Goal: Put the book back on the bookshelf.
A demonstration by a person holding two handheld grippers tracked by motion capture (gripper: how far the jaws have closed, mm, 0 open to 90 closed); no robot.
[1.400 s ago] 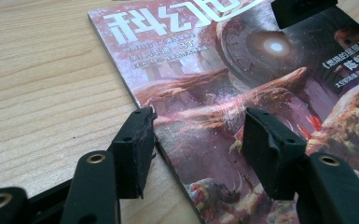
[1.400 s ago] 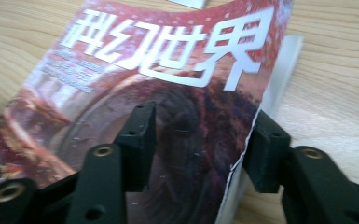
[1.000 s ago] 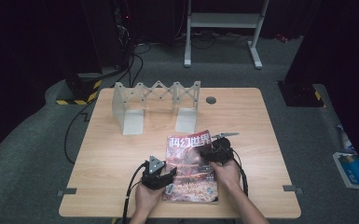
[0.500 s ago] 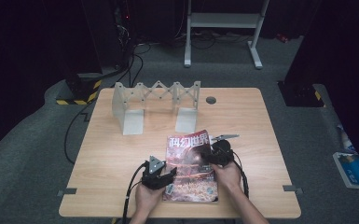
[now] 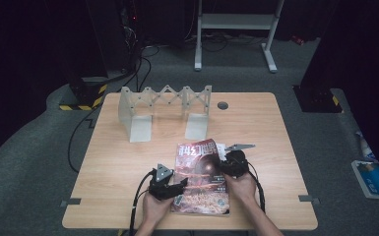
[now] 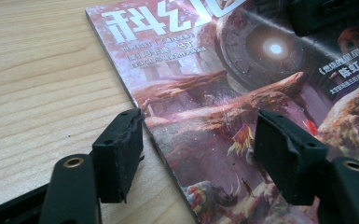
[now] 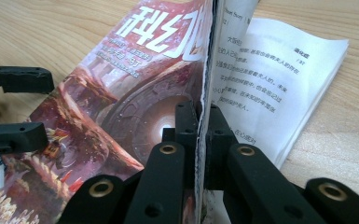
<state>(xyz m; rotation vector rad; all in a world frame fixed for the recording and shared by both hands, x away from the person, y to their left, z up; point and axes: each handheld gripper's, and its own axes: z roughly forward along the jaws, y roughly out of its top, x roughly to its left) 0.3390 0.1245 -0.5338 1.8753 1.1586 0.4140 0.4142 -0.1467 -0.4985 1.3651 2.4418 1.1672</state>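
A magazine (image 5: 199, 177) with a reddish cover lies near the table's front edge. My right gripper (image 5: 225, 165) has just been closing and is shut on the cover's right edge (image 7: 204, 56), holding the cover and a few leaves upright off the printed pages (image 7: 279, 88). In its own view the right gripper (image 7: 199, 116) pinches that sheet between both pads. My left gripper (image 5: 179, 186) has just been opening. It stands open at the magazine's left edge (image 6: 135, 100); in the left gripper view one pad of the left gripper (image 6: 198, 135) is over wood and one over the cover, neither pressing.
A white folding rack (image 5: 165, 105) stands at the back of the wooden table (image 5: 275, 132), with a round cable hole (image 5: 222, 105) to its right. The magazine's bottom edge is close to the table's front edge (image 5: 187, 227).
My right gripper has edged slightly toward the person at the magazine's right edge. The left hand has kept its place.
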